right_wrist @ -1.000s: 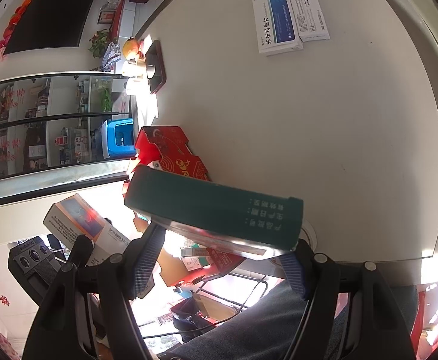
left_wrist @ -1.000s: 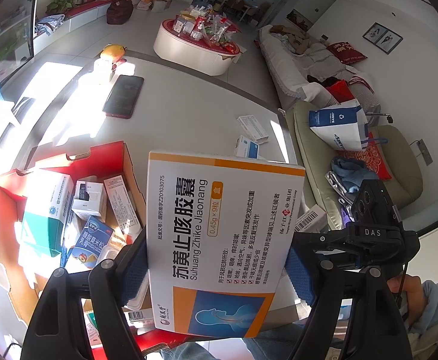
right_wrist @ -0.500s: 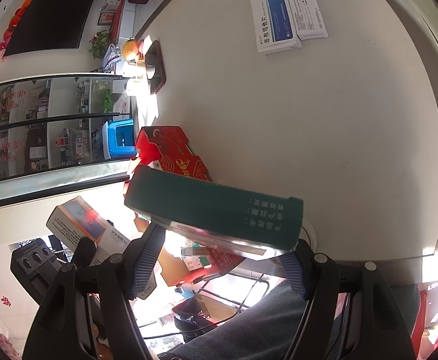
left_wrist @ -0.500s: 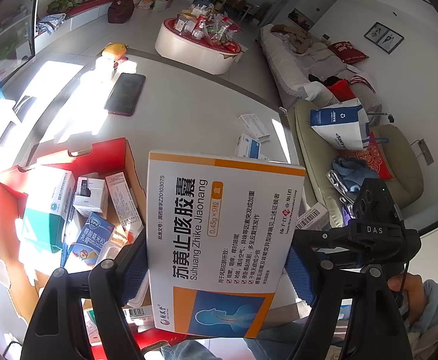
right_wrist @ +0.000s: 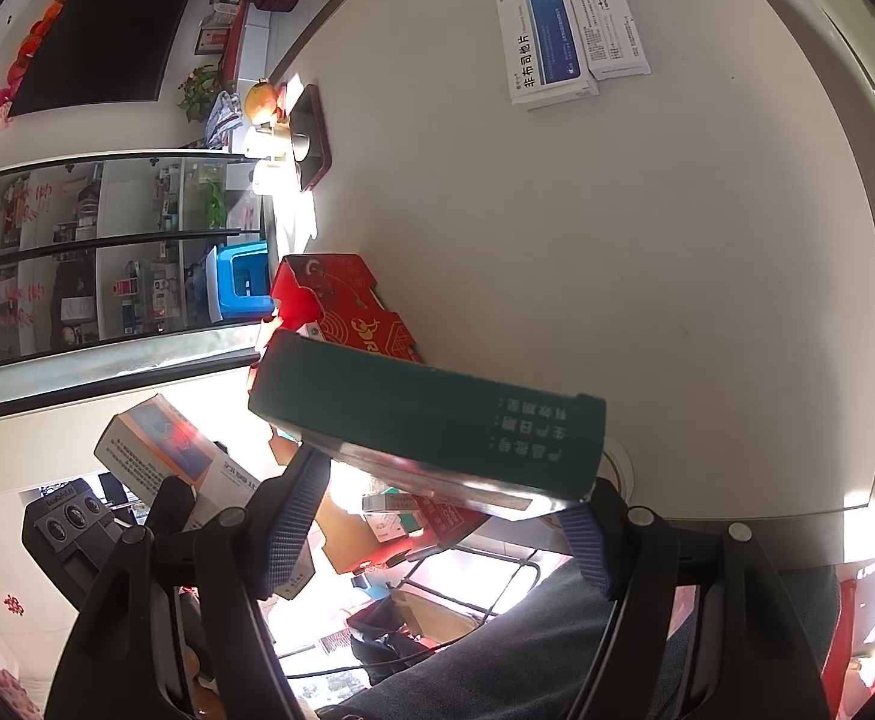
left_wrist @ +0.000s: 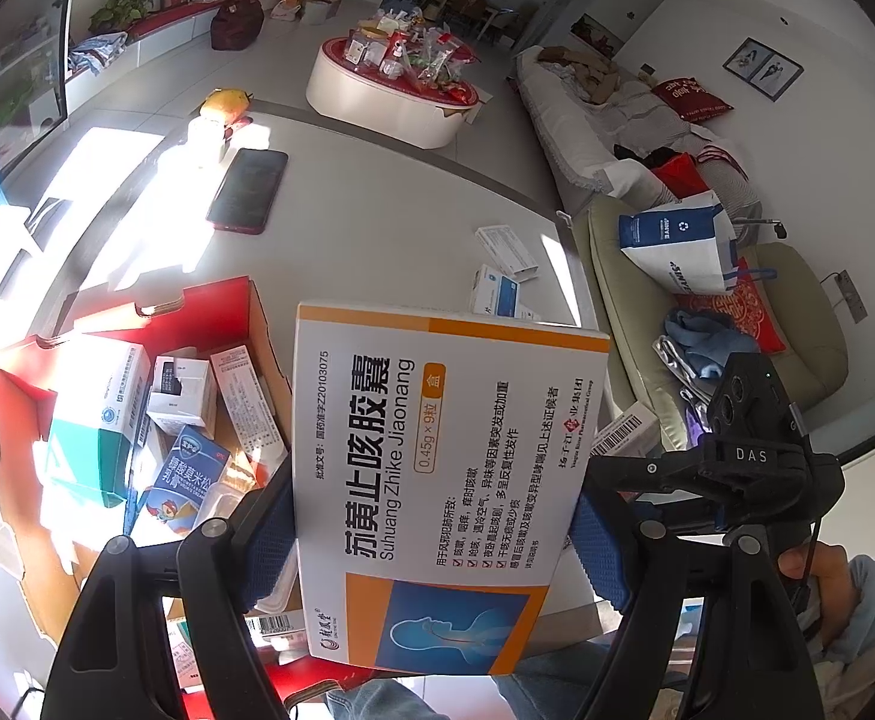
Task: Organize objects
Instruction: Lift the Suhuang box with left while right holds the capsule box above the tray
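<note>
Above the near edge of the table, each gripper carries one medicine box. The left gripper is clamped on the orange box, pads pressed to its two long edges, printed face toward the camera. The right gripper is clamped on the green box, held by its ends with a narrow side facing the camera.

The red carton stands open at the left of the table, beside and below the orange box. It already holds several packs, among them a teal box and a blue pack. Two white packs lie loose at the far right of the table. A phone lies farther off, near a fruit.

Probable step: place both held boxes in the carton.

Hazards:
- The orange box is wide and flat, and gripped only at its edges. A tilt during lowering may let it pivot or slip from the pads.
- The carton is crowded. A wide box may catch on the rim or rest on other packs and not seat.
- Both grippers work close together. Simultaneous entry risks collision; insert one box at a time.
- Strong sunlight washes out the left part of the carton, so free space there cannot be judged.
</note>
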Tool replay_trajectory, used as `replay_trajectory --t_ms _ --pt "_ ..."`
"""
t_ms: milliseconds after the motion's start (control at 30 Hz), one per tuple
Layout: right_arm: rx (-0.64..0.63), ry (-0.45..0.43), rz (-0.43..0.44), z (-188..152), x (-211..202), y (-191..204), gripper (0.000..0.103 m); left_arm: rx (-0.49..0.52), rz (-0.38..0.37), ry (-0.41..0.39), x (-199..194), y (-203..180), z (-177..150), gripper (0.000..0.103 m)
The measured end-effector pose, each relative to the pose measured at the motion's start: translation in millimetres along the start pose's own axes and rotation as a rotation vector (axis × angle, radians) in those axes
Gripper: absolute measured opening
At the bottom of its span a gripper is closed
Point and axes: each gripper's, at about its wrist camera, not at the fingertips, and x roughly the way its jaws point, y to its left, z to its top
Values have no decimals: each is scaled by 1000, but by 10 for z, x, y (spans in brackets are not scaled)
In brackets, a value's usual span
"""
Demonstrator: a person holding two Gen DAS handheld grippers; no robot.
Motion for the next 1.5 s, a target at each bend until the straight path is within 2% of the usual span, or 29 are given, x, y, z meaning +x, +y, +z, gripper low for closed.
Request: replay_trajectory --t_ms 500,633,933,1167,1500 --pt "1 2 1 -30 -12 3 72 4 17 -18 -37 -12 -5 84" --pt "1 3 0 -34 -11 1 72 46 39 -60 -101 -63 -14 84" --pt "0 3 1 -24 -5 2 72 210 59 -181 -300 -329 -26 84" --pt "8 -1 1 -22 -12 -5 72 299 97 -206 -320 -493 -18 84" --pt "9 -4 -1 0 -5 -6 72 347 127 -225 -344 -573 -17 84"
